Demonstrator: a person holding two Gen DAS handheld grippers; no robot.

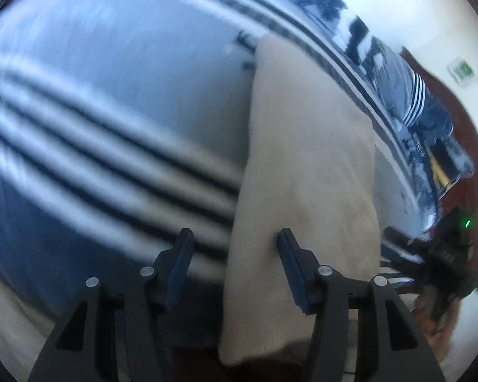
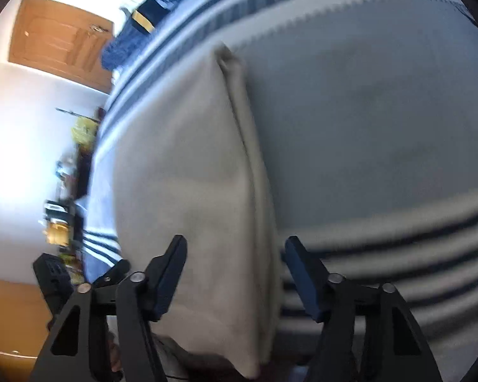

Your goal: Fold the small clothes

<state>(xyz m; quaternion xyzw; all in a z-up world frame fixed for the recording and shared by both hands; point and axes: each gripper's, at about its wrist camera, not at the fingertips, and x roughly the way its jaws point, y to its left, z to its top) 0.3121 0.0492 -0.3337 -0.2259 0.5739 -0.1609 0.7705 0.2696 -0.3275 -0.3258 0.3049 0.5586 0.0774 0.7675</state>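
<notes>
1. Left wrist view: left gripper (image 1: 232, 242) has its jaws spread, nothing pinched. The beige garment (image 1: 309, 159) lies folded lengthwise on the striped bedspread (image 1: 95, 111), its left edge between the jaws.
2. Right wrist view: right gripper (image 2: 234, 248) likewise spread over the garment's right edge (image 2: 258, 191). Judgement: pinch both near corners level before folding away.

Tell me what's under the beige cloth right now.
The beige cloth lies on a bedcover of pale grey with white and dark navy stripes, which shows all around it. Whatever sits directly beneath the cloth is covered and cannot be seen.
</notes>
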